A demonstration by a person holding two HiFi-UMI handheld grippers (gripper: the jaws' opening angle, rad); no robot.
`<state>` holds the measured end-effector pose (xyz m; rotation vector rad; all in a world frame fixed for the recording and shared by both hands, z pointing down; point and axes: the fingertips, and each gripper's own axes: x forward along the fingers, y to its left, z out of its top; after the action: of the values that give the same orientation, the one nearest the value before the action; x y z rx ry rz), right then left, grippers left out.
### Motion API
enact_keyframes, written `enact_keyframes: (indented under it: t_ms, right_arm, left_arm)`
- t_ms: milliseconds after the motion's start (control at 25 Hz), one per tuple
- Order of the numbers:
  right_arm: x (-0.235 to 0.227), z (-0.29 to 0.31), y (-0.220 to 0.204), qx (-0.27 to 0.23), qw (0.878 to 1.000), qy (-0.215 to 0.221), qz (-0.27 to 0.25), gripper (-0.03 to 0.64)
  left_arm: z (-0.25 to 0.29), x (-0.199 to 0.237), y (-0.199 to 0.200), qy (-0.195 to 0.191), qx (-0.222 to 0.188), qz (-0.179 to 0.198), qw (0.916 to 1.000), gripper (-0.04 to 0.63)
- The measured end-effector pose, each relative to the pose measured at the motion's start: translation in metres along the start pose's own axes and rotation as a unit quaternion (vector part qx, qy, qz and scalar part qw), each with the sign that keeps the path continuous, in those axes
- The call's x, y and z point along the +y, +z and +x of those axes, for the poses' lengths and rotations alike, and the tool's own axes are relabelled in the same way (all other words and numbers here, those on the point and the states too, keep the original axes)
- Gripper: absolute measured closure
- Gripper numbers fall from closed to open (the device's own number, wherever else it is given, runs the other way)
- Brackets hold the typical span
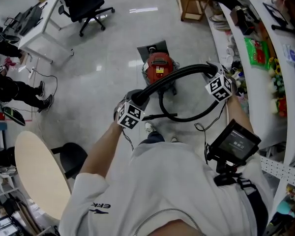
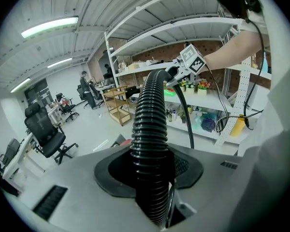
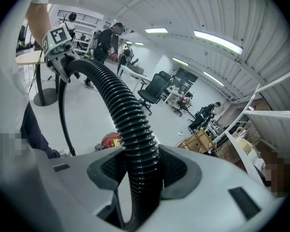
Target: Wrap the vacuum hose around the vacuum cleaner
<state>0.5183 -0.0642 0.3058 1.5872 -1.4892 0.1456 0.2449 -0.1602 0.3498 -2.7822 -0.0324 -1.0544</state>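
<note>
Head view: the red canister vacuum cleaner (image 1: 159,67) stands on the grey floor ahead of the person's feet. Its black ribbed plastic hose (image 1: 177,76) rises from it and spans in an arc between the left gripper (image 1: 136,101) and the right gripper (image 1: 212,73), both raised above the machine. None of the hose is wound round the body yet

Left gripper view: the jaws stand partly closed, clamped on the hose (image 2: 152,168), which runs on towards the other gripper's marker cube. The ridges seat against the dark pads, so it should not slide lengthwise

Right gripper view: here too the jaws are set about the hose (image 3: 137,178) and pinch its sides; the vacuum (image 3: 108,140) shows low behind it. I judge the hose light, bendy and springy: it will curve easily but try to straighten once let go, and a hard tug may roll or tip the canister. Best held on the ribbed run, the two grips well apart, feeding slack round the body
</note>
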Motion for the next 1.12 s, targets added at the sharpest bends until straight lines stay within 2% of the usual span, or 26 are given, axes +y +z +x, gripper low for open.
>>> enact_keyframes:
  t_ms: [320, 640, 800, 1120]
  right_arm:
    - [-0.016, 0.069, 0.021, 0.042, 0.999, -0.001, 0.000, 0.437]
    - [-0.032, 0.127, 0.037, 0.063, 0.998, 0.003, -0.020, 0.436]
    - [-0.048, 0.159, 0.041, 0.070, 0.997, 0.016, -0.032, 0.436]
    - [-0.070, 0.252, 0.030, 0.080, 0.994, 0.061, -0.037, 0.433]
  left_arm:
    - [0.027, 0.060, -0.012, -0.026, 0.002, -0.017, 0.9995, 0.449]
    - [0.049, 0.110, -0.023, -0.032, 0.024, -0.007, 0.9992, 0.449]
    - [0.064, 0.132, -0.019, -0.035, 0.038, -0.014, 0.9986, 0.449]
    - [0.117, 0.168, -0.021, -0.041, 0.080, -0.056, 0.9944, 0.449]
